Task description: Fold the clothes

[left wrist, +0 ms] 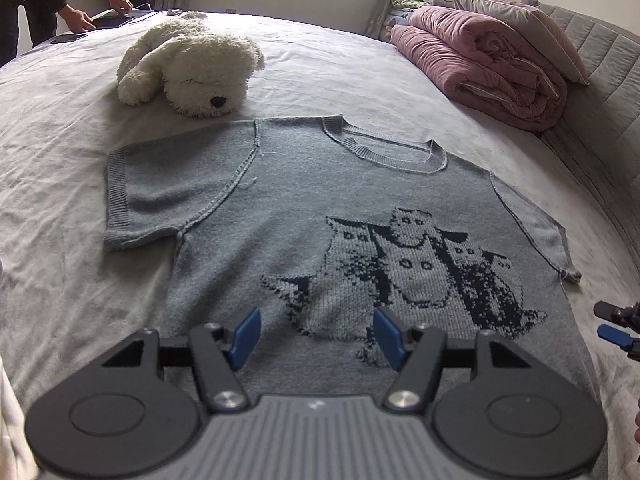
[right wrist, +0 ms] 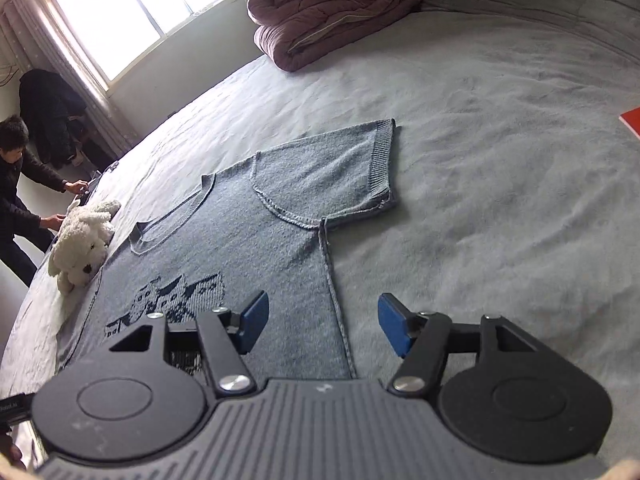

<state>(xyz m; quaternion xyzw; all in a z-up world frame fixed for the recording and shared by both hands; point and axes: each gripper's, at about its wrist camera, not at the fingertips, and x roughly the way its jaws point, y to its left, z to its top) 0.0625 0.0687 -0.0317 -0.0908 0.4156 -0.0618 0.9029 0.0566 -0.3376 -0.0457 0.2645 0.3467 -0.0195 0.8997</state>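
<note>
On the bed [left wrist: 360, 80], the sweater [left wrist: 304, 208] is laid flat, face up, collar away from both grippers. Left gripper [left wrist: 316, 336] is held over the hem; right gripper [right wrist: 322, 326] straddles the side seam. Both jaws stand apart, nothing clamped.

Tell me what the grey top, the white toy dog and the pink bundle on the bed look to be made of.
Top: knitted yarn, probably wool or acrylic, matte; visible stitches, ribbed collar and cuffs, cat motif knitted in.
Toy dog: long shaggy plush, likely synthetic pile; fluffy tufts, dark nose.
Pink bundle: padded quilt, soft brushed or velvety-looking fabric; puffy folds, faint sheen. Exact fibre cannot be told.
</note>
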